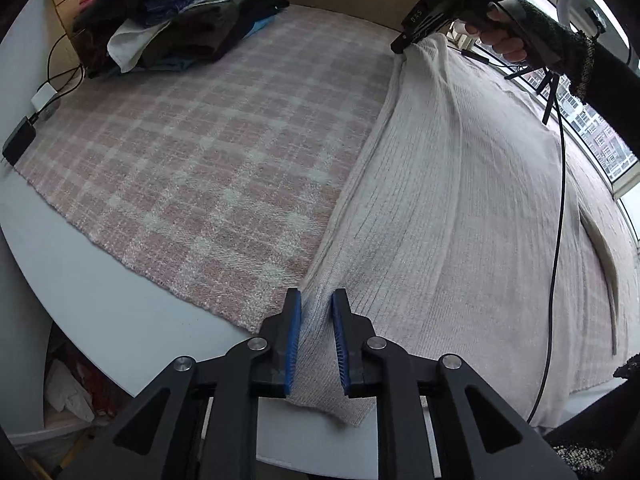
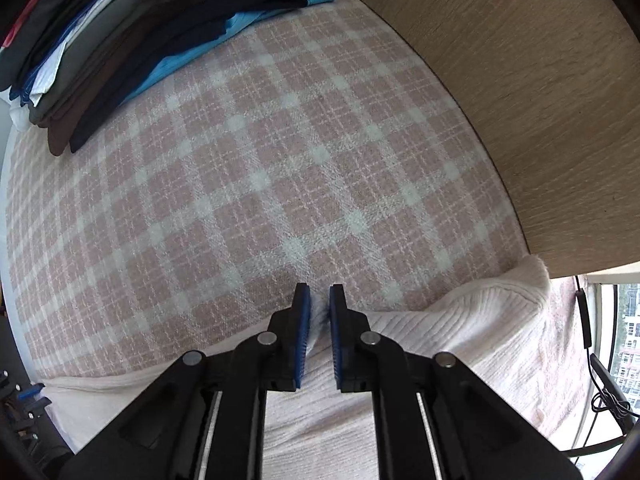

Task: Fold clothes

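A white table (image 1: 100,320) is covered for the most part by a pink-and-white plaid cloth (image 1: 208,152), and a light wooden panel (image 2: 520,100) is seen rising behind it, with window panes (image 1: 600,140) to the right through which buildings are visible. A cream ribbed-knit garment (image 1: 460,208) is spread over the right part of the plaid cloth, its long left edge raised into a ridge that runs from the near edge of the table to the far side. The near end of that edge is pinched by the left gripper (image 1: 316,336), whose blue-padded jaws are closed on a bunched strip of the knit, a loose corner of it hanging below them over the table's rim. The far end is taken by the right gripper (image 2: 319,328), whose jaws are likewise clamped on a thin fold of the cream fabric; in the left wrist view this gripper is seen held in a hand (image 1: 504,40) in a dark sleeve, with the garment lifted slightly beneath it. A black cable (image 1: 558,220) is draped across the garment's right side. A stack of folded clothes (image 1: 176,20) in dark, blue, white and red is set at the far left corner of the cloth, well apart from the garment. A small white adapter (image 1: 44,96) and a black one are seen lying at the table's left edge.
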